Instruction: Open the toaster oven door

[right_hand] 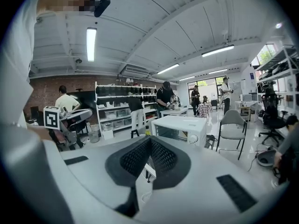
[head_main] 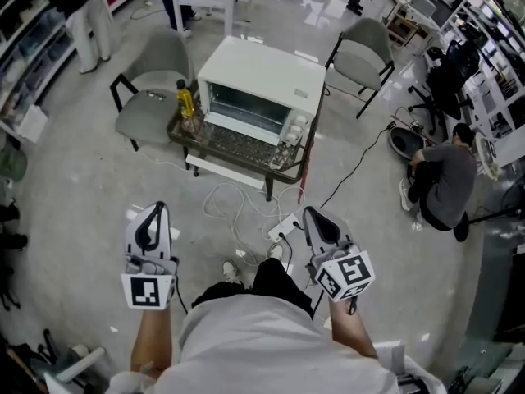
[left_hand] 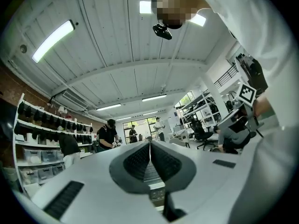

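Note:
The white toaster oven (head_main: 262,80) stands on a low dark-topped table (head_main: 246,148), its glass front and knobs facing me, and the door looks upright. It also shows small in the right gripper view as the toaster oven (right_hand: 180,127), just past the jaws. My left gripper (head_main: 152,213) and right gripper (head_main: 317,217) hang side by side over the floor, well short of the table. Both are shut with nothing between the pads, as seen at the left gripper (left_hand: 150,144) and the right gripper (right_hand: 150,141).
A yellow bottle (head_main: 186,98) stands on the table's left end. Grey chairs (head_main: 152,84) (head_main: 361,56) flank the table. White cables and a power strip (head_main: 283,228) lie on the floor between me and the table. A person (head_main: 447,179) crouches at the right.

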Action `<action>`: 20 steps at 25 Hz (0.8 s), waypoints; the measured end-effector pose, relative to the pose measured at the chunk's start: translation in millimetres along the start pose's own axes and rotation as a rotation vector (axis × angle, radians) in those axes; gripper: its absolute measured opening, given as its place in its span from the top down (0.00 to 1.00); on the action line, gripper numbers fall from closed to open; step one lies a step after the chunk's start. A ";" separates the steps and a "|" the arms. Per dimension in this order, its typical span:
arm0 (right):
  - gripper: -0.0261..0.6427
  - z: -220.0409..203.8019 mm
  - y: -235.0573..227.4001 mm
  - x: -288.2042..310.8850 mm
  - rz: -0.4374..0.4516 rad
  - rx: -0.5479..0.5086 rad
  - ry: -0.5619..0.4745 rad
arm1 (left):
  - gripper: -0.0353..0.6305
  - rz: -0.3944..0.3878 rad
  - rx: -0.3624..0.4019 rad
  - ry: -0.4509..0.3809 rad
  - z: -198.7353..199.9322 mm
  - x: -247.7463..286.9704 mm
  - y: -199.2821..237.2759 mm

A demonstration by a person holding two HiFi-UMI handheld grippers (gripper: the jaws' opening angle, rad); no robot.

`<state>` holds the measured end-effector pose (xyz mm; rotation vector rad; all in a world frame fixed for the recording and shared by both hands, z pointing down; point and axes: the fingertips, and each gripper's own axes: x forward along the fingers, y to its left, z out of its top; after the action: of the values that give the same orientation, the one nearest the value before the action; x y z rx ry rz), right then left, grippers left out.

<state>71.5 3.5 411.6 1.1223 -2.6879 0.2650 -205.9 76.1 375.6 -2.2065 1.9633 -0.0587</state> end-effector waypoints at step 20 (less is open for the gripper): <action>0.93 1.9 0.8 -23.6 -0.002 -0.021 0.021 | 0.91 -0.093 -0.032 -0.030 16.8 23.8 -34.9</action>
<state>86.8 19.5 403.4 1.1098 -2.6646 0.2469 -166.1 58.2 362.7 -2.3044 1.8579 -0.0073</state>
